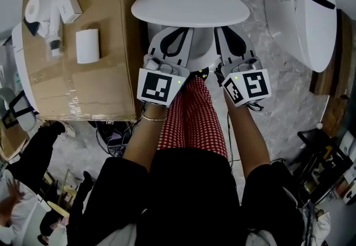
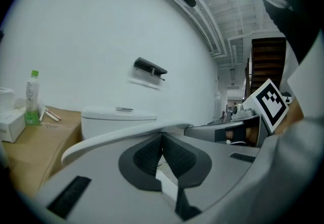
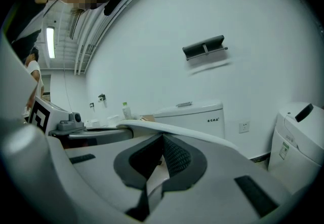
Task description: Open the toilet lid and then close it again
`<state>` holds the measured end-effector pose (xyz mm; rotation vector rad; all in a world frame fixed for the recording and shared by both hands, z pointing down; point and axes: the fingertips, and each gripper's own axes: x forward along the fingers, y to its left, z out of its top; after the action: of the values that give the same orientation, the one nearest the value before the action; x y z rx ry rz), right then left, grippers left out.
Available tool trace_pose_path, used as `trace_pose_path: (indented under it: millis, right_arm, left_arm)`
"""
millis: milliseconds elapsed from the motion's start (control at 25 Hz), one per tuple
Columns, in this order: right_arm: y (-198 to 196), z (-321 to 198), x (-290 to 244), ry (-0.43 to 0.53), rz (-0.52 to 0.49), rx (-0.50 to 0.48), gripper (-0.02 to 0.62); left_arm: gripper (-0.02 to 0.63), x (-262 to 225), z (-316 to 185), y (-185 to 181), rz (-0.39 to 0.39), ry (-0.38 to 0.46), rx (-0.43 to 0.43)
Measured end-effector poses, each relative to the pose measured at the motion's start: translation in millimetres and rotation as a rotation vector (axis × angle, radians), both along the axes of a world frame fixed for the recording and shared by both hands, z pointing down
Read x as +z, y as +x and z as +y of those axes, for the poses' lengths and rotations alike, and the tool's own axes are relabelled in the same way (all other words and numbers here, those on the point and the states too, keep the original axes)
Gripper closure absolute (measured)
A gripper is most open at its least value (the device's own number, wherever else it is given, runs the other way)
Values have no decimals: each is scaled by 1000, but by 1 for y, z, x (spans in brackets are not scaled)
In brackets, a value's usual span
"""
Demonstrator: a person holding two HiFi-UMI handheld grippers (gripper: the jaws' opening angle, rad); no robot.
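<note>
Toilet lid (image 1: 189,3) is the prize here, a white oval lying over the bowl right in front of the person, and both tools are at its front edge. Starting closest in: red checked trousers (image 1: 192,111) stand square to the bowl, arms down either side, so the lift can come evenly from both hands. Next out, the left gripper (image 1: 177,36) and the right gripper (image 1: 232,36) sit side by side, held flat, their noses disappearing beneath the lid's front rim. Look along each one and the story's the same: both claws are clenched, pads meeting at the tips with nothing pinched between them, and the lid's pale edge runs across just above those tips. That reads as wedges, not pincers; two closed points tucked under the rim to lever it up, one on each side of centre so the lid won't twist on its hinge. Whether the lid is fully down or already a touch raised, I can't call from these angles. Beyond the rim sits the cistern (image 3: 195,114) against the white wall, the backstop an opened lid would lean on. Off to the left a cardboard box (image 1: 83,72) carries a green-capped bottle (image 2: 32,99) and some white packs, well apart from the action. High on the wall hangs a dark bracket (image 3: 205,47).
</note>
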<state>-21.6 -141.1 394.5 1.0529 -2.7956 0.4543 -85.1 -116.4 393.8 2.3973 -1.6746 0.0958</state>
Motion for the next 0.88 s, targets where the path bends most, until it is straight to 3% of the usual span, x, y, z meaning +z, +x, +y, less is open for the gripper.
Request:
trace_pose_path:
  millis: [360, 880]
  right_arm:
    - [-7, -13, -10, 34, 13, -39, 577]
    - [-17, -41, -25, 54, -6, -60, 577]
  left_arm:
    - [603, -5, -15, -7, -65, 9, -21]
    - [603, -22, -43, -18, -35, 26, -62]
